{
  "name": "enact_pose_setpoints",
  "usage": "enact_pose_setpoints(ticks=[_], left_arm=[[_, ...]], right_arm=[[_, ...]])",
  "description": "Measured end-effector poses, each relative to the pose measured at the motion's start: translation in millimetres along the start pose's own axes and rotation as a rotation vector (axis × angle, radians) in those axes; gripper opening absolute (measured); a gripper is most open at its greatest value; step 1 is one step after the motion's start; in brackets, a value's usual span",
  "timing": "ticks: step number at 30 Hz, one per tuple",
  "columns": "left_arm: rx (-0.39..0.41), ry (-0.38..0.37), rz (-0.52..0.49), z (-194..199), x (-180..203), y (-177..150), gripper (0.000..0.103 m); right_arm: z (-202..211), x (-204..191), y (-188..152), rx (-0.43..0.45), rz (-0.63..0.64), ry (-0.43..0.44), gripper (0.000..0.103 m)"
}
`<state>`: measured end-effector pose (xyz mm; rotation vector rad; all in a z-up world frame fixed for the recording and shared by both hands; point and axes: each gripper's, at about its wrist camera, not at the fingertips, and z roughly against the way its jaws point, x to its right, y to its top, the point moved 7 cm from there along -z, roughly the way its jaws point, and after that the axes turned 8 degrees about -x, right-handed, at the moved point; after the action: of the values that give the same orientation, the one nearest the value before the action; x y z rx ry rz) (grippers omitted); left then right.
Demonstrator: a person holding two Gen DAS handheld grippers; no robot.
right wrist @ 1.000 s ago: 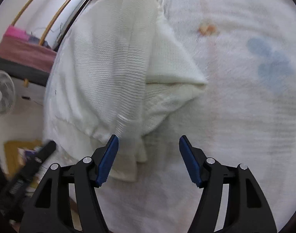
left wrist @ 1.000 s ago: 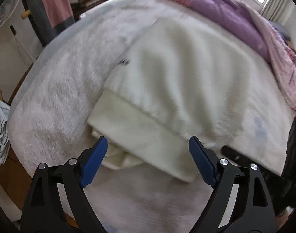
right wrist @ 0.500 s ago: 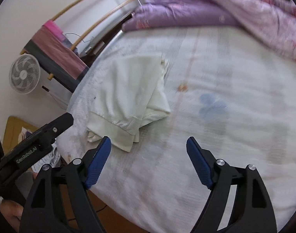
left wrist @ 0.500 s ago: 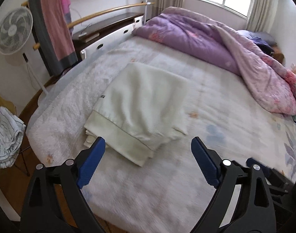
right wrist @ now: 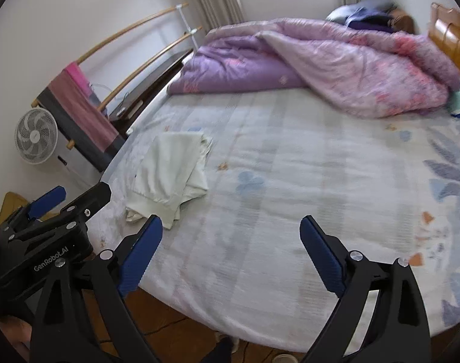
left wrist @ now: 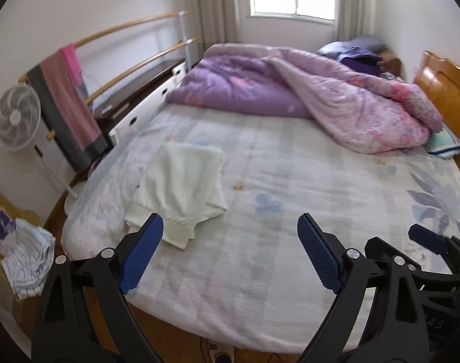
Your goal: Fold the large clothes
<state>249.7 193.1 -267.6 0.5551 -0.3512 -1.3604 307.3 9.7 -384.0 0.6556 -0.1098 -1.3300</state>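
Observation:
A cream knitted garment lies folded into a rough rectangle near the left edge of the bed; it also shows in the right wrist view. My left gripper is open and empty, held back above the bed's near edge, well short of the garment. My right gripper is open and empty too, held level with it. The right gripper shows at the lower right of the left wrist view, and the left gripper's body shows at the lower left of the right wrist view.
A purple and pink quilt is bunched at the bed's far side by a wooden headboard. A rack with a hanging pink towel and a white fan stand left of the bed. Clothes lie on the floor.
Both grippers have pulled back and up from close over the folded garment to a wide view of the whole bed. The garment stays folded in place.

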Motion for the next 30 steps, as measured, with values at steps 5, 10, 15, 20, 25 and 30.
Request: enact_pose_setpoints(ticks=[5, 10, 15, 20, 25, 30], left_arm=[[0.023, -0.031, -0.033, 50.1, 33.9, 2.9, 0.091], [0.07, -0.032, -0.064, 100.4, 55.3, 9.8, 0.091], [0.107, -0.037, -0.083, 145.8, 68.2, 18.8, 0.091], [0.141, -0.046, -0.093, 185.4, 72.0, 30.4, 0.091], [0.168, -0.039, -0.108, 210.0, 68.2, 40.7, 0.092], [0.191, -0.061, -0.111, 228.4, 59.9, 51.1, 0.092]], right_arm=[[70.6, 19.4, -1.2, 0.077, 0.001, -0.052, 0.095], [128.9, 25.3, -2.6, 0.134, 0.007, -0.072, 0.095], [180.0, 26.1, 0.9, 0.18, 0.003, -0.088, 0.095], [219.7, 22.9, 7.5, 0.214, 0.0, -0.097, 0.095], [246.4, 13.3, 14.7, 0.253, -0.012, -0.114, 0.095], [264.7, 1.6, 22.8, 0.289, -0.019, -0.126, 0.095]])
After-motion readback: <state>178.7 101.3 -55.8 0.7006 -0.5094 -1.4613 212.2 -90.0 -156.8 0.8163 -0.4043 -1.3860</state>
